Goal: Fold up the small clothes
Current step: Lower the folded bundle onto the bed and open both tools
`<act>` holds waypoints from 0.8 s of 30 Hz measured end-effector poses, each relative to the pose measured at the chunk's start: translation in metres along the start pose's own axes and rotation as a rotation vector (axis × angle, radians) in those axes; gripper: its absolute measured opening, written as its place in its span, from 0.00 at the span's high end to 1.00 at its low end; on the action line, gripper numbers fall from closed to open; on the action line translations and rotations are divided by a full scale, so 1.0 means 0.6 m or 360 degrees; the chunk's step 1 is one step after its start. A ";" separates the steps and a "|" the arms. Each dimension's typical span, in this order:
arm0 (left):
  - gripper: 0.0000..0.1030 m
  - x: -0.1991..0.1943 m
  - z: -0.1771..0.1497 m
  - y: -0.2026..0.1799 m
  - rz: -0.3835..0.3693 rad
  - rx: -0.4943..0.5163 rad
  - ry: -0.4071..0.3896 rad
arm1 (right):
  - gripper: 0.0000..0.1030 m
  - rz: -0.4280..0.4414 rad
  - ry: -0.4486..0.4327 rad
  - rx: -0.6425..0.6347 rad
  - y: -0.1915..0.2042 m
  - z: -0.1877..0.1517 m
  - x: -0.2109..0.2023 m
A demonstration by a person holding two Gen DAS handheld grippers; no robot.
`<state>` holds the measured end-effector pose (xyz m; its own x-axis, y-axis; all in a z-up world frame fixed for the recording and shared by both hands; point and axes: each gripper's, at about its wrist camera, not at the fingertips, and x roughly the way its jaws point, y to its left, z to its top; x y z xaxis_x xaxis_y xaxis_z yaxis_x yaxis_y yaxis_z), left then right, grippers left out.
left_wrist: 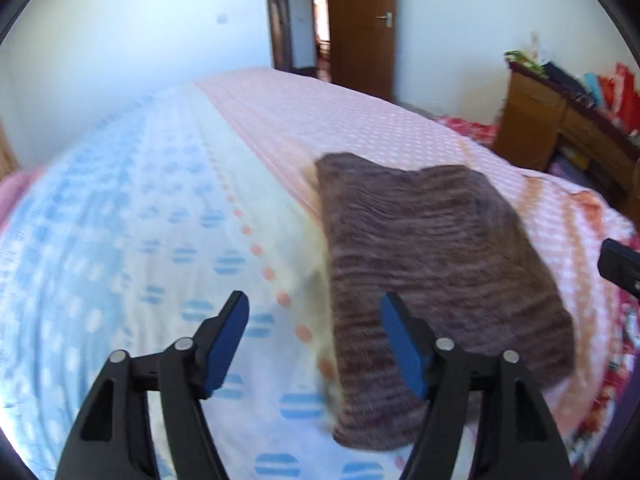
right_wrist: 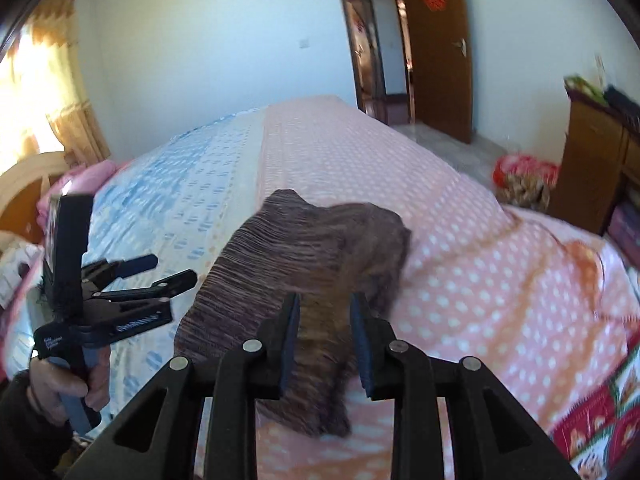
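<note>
A sunlit bedroom with white walls and a brown wooden door (right_wrist: 438,48) frames the scene, and we look down on a wide bed (left_wrist: 360,120) covered in a pink polka-dot sheet on one side and a blue-patterned sheet (left_wrist: 120,240) on the other. A brown striped knitted garment (left_wrist: 432,264) lies on the bed near its front edge, mostly on the pink sheet close to the seam with the blue. We hold the left hand-held gripper (left_wrist: 314,338) above the garment's left edge, its blue-padded jaws spread wide with nothing between them. Our right hand-held gripper (right_wrist: 325,338) sits over the garment's near part with its jaws partly apart; knit fabric fills the gap, but blur keeps us from telling whether the pads press on it. A hand (right_wrist: 66,388) grips the left tool's handle. A wooden cabinet (left_wrist: 532,128) stands at right.
</note>
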<state>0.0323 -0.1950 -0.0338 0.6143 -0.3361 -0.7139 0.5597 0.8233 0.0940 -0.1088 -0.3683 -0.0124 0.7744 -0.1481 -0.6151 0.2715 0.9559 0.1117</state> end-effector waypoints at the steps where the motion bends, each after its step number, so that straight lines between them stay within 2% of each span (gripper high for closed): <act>1: 0.30 0.001 0.001 -0.003 0.0025 0.0011 -0.0008 | 0.78 -0.0029 -0.0020 -0.0043 0.017 0.004 0.012; 3: 0.30 0.005 0.001 -0.008 0.0049 0.0013 -0.0019 | 0.87 -0.0047 -0.0027 -0.0116 0.046 0.012 0.054; 5: 0.30 0.015 0.002 -0.014 0.0072 0.0008 -0.0026 | 0.86 -0.0096 0.0011 -0.0131 0.052 0.025 0.098; 7: 0.30 0.025 0.003 -0.021 0.0079 0.0024 -0.0012 | 0.86 -0.0163 0.0107 -0.0104 0.040 0.033 0.146; 9: 0.30 0.039 0.003 -0.029 0.0068 0.0030 0.0006 | 0.87 -0.0202 0.0268 -0.0032 0.012 0.028 0.187; 11: 0.30 0.069 0.003 -0.046 0.0035 0.0003 0.0068 | 0.90 -0.0223 0.0339 0.0067 -0.019 0.017 0.210; 12: 0.30 0.081 0.003 -0.046 0.0012 -0.0014 0.0110 | 0.92 -0.0170 0.0323 0.0152 -0.035 0.019 0.205; 13: 0.30 0.094 0.001 -0.048 -0.0002 -0.0031 0.0156 | 0.98 -0.0194 0.0312 0.0205 -0.047 0.021 0.201; 14: 0.28 0.104 0.001 -0.047 -0.0013 -0.0046 0.0177 | 1.00 -0.0236 0.0307 0.0233 -0.055 0.021 0.201; 18: 0.26 0.094 0.006 -0.049 0.0023 0.0009 0.0148 | 1.00 -0.0264 0.0236 0.0261 -0.050 0.019 0.167; 23: 0.26 0.045 0.002 -0.039 0.0037 0.0011 0.0065 | 0.93 -0.0324 0.0013 0.0197 -0.010 0.008 0.057; 24: 0.22 0.034 0.000 -0.038 0.0035 0.0008 0.0047 | 0.82 -0.0335 -0.0023 0.0201 -0.006 0.003 0.030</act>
<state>0.0319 -0.2203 -0.0505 0.6099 -0.3045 -0.7317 0.5491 0.8281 0.1131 -0.0951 -0.3748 -0.0226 0.7009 -0.3454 -0.6241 0.4965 0.8644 0.0792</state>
